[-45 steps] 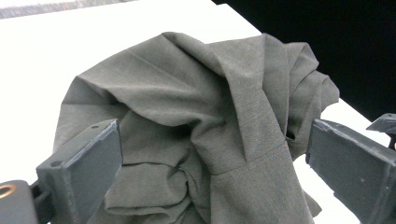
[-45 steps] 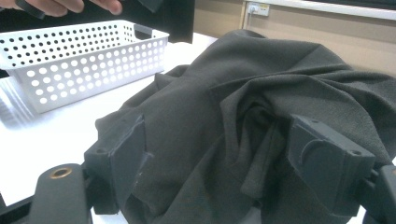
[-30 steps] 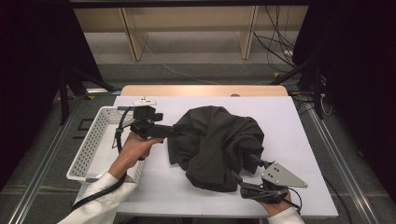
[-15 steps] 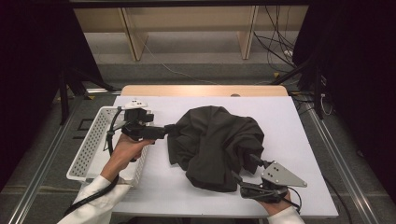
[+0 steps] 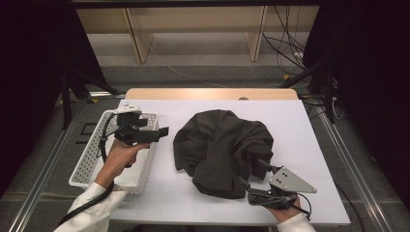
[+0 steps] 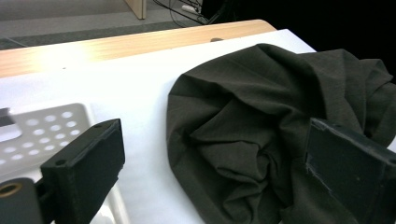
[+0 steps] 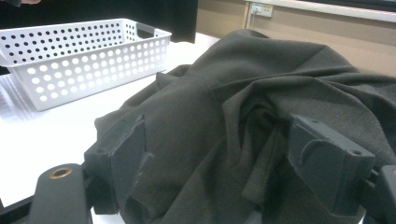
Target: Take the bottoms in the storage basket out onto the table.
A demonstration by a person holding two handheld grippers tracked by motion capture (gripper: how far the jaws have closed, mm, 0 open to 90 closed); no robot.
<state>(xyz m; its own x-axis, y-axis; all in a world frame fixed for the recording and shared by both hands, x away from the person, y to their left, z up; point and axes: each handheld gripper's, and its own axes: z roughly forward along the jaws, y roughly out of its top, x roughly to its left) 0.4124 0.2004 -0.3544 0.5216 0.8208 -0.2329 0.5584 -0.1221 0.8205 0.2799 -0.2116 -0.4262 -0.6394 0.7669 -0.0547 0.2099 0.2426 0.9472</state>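
High view: left gripper [image 5: 162, 131] fingers wide over basket [image 5: 87, 159] (right gripper [image 5: 251, 174] wide around cloth [image 5: 222, 145]).

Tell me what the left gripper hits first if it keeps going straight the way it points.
Probably the crumpled dark grey cloth: the open left gripper points at it across bare white table.

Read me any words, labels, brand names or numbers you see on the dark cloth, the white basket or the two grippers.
No readable text anywhere.
Dark cloth: plain crumpled fabric, no tag or print on the sides that show.
White basket: perforated walls with a handle slot, no label.
Left gripper: plain black jaws, no markings.
Right gripper: plain black jaws; its grey plate bears small dots, no letters.
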